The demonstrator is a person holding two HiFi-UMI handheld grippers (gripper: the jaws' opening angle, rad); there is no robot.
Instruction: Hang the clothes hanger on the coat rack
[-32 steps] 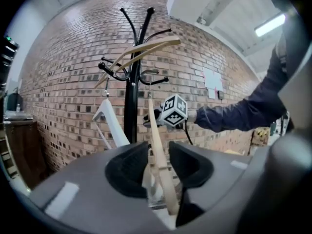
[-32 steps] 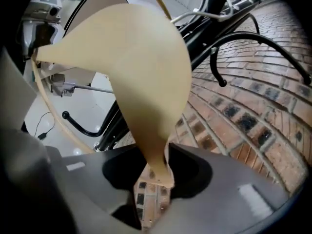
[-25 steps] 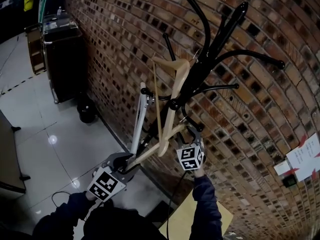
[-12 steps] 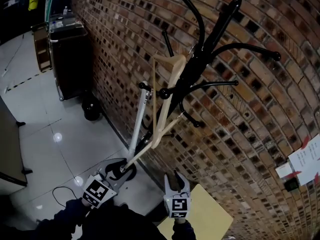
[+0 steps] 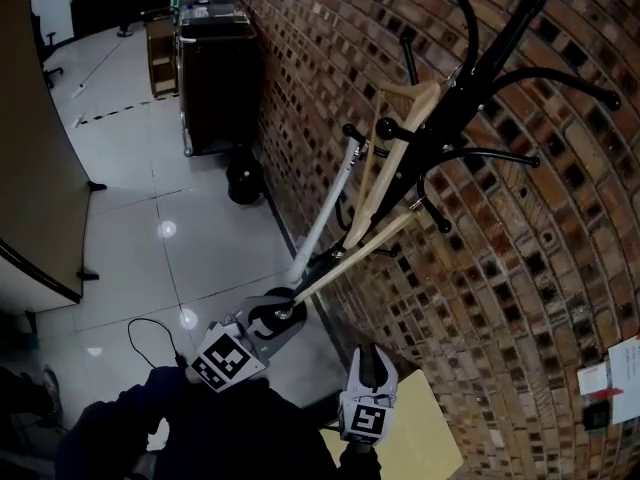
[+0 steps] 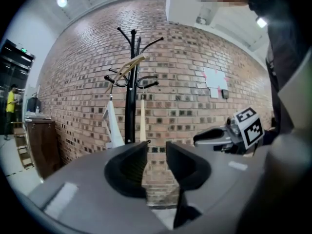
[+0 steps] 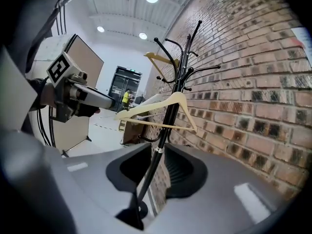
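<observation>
The black coat rack (image 5: 470, 88) stands against the brick wall. One wooden hanger (image 5: 408, 98) hangs high on it. A second wooden hanger (image 5: 365, 253) hangs from a lower hook and slants down toward me. Its low end lies just in front of my left gripper (image 5: 288, 305), apart from the jaws. In the left gripper view that gripper (image 6: 156, 147) shows a narrow empty gap. My right gripper (image 5: 371, 353) is drawn back near my body and is open and empty; its own view shows the rack pole (image 7: 168, 116) through the gap. Both pairs of jaws have just been closing on nothing.
A white strip (image 5: 325, 213) leans by the rack's pole. A dark cabinet (image 5: 215, 78) and a black round object (image 5: 243, 180) stand along the wall. A yellow board (image 5: 425, 433) lies under my right gripper, a cable (image 5: 150, 328) crosses the floor, and a grey partition (image 5: 40, 168) stands left.
The right gripper has pulled back from the lower hanger's hook toward my body. The left gripper has drawn back off the hanger's low end. The head view has swung left.
</observation>
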